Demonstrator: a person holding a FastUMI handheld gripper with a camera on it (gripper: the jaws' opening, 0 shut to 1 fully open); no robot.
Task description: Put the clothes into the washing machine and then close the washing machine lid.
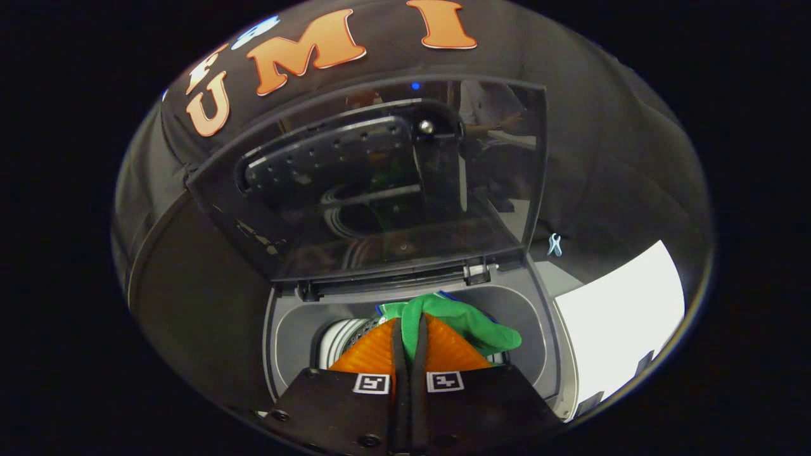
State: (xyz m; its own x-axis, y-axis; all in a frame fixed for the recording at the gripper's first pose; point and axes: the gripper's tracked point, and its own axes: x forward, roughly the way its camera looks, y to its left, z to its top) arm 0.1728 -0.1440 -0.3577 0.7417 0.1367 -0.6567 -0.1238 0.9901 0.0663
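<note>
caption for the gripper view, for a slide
Gripper shut on a green garment, held over the washing machine's open tub with the lid raised.

Black cloth wall (602,158) behind and to both sides, creased in soft folds. Small pale blue clip (555,244) pinned low on that cloth, to the right. Bright white panel (624,323) farther right and lower, with dark shapes along its lower edge.
</note>
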